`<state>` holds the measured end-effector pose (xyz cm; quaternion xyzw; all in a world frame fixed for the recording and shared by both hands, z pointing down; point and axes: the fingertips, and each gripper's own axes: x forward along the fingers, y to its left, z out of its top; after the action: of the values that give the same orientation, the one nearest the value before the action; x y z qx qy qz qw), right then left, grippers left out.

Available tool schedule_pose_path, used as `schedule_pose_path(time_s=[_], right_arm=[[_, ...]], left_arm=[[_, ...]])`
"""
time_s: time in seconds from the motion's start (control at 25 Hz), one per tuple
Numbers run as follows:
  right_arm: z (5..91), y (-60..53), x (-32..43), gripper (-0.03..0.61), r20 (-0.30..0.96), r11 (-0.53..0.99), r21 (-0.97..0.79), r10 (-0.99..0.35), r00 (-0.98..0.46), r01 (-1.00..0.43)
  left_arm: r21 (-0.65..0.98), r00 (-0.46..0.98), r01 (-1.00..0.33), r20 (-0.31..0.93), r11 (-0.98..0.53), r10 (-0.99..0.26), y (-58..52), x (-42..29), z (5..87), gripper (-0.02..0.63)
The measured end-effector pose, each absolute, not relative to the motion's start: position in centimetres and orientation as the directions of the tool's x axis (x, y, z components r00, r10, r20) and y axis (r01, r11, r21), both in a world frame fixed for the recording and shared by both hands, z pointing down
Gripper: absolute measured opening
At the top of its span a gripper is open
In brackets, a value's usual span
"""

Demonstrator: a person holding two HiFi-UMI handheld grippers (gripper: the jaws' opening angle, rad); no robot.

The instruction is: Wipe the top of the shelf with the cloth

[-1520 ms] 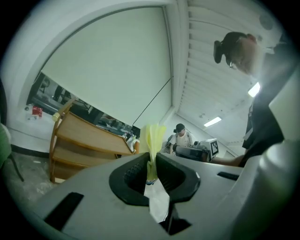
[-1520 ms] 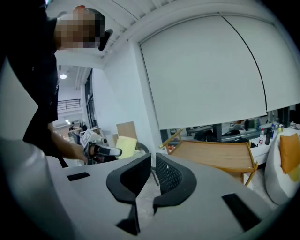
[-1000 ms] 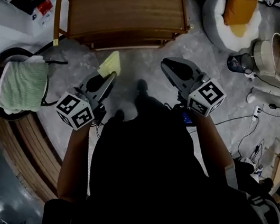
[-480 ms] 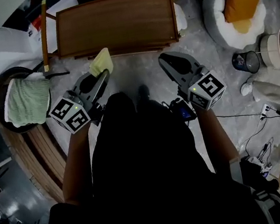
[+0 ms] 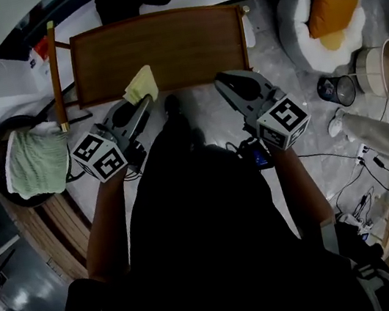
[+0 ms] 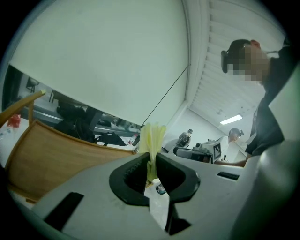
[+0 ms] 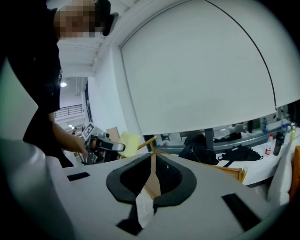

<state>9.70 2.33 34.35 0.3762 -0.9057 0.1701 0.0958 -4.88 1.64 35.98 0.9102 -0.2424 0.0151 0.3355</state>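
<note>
**Item 1. Cloth** (image 5: 140, 84): yellow, small, folded. Pinched by one edge, most of it standing free past the tips. In the head view, over the near edge of the shelf top, toward 11 o'clock from the body. Contact with the wood not clear from here; probably just above it.

**Item 2. Left gripper** (image 5: 142, 105): fingers clamped on the cloth's lower edge, confirmed in the left gripper view (image 6: 151, 159), where the cloth (image 6: 152, 137) fans up out of a narrow bite.

**Item 3. Right gripper** (image 5: 225, 81): at 1 o'clock, near the shelf's front edge, apart from the cloth. Fingers pressed together with nothing gripped, as read in its own view (image 7: 153, 158).

**Item 4. Shelf** (image 5: 161, 49): brown wooden top at 12 o'clock, bare, with a raised rail along its left side.

**Item 5. Risks, as judged:**
- Shallow bite on the cloth; likely to drag loose once friction builds across the wood.
- Free flap apt to fold under, leaving only a thin strip wiping.
- Too low a pass: hard fingers scraping the top instead of fabric.
- Shelf unbraced; a firm push toward 12 o'clock may shift it.
- Left-hand rail at 10 o'clock a possible snag at the end of a stroke.
</note>
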Motion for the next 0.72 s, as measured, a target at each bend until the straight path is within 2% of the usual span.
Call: schedule_pose_path(time_s=[0.36,0.72], right_arm=[[33.9,-5.7,8.8,0.041,0.354,0.63,-0.213,-0.663,-0.66,-0.747],[34.1,-10.8,10.3,0.041,0.378,0.56,-0.198,-0.714,-0.589,-0.805]], left_arm=[[0.645,0.942,-0.322,0.145,-0.693,-0.303,-6.4,-1.5,36.6,0.035],[0.696,0.968,-0.246,0.146,-0.674,-0.202,-11.4,1.4,39.3,0.035]])
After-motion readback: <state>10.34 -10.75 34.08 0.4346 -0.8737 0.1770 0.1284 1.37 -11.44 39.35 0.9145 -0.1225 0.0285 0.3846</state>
